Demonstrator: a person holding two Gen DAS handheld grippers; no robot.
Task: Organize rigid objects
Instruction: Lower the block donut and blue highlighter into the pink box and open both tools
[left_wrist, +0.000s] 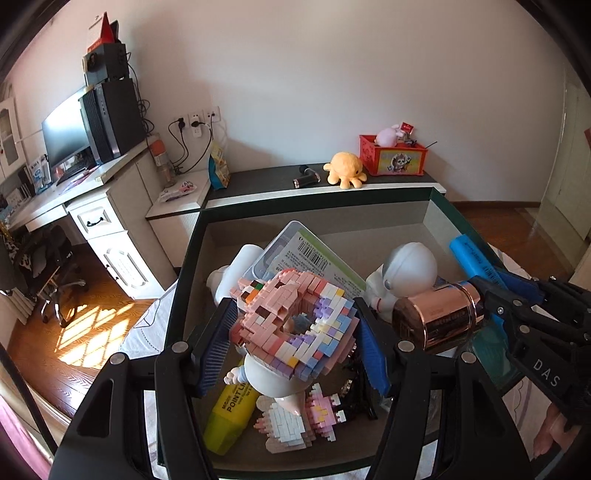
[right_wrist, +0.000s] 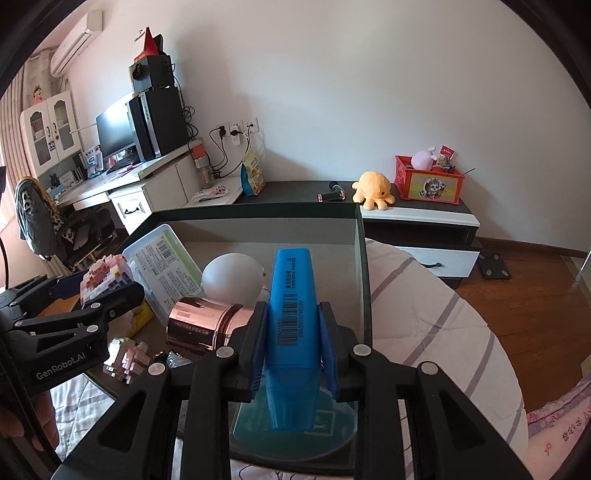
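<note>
Left hand-held gripper (left_wrist: 295, 332) is clamped on a pink brick model (left_wrist: 295, 325), held above the open box (left_wrist: 184, 280); right hand-held gripper (right_wrist: 293, 343) is clamped on a blue highlighter (right_wrist: 291, 317) over the same box. Below the left one lie a yellow highlighter (left_wrist: 229, 417) and a small brick figure (left_wrist: 295, 424), with a white astronaut (left_wrist: 406, 280) and a copper jar (left_wrist: 439, 317) between the two. Beyond the box, a dark surface (left_wrist: 258, 177) carries a yellow octopus plush (left_wrist: 345, 170).
</note>
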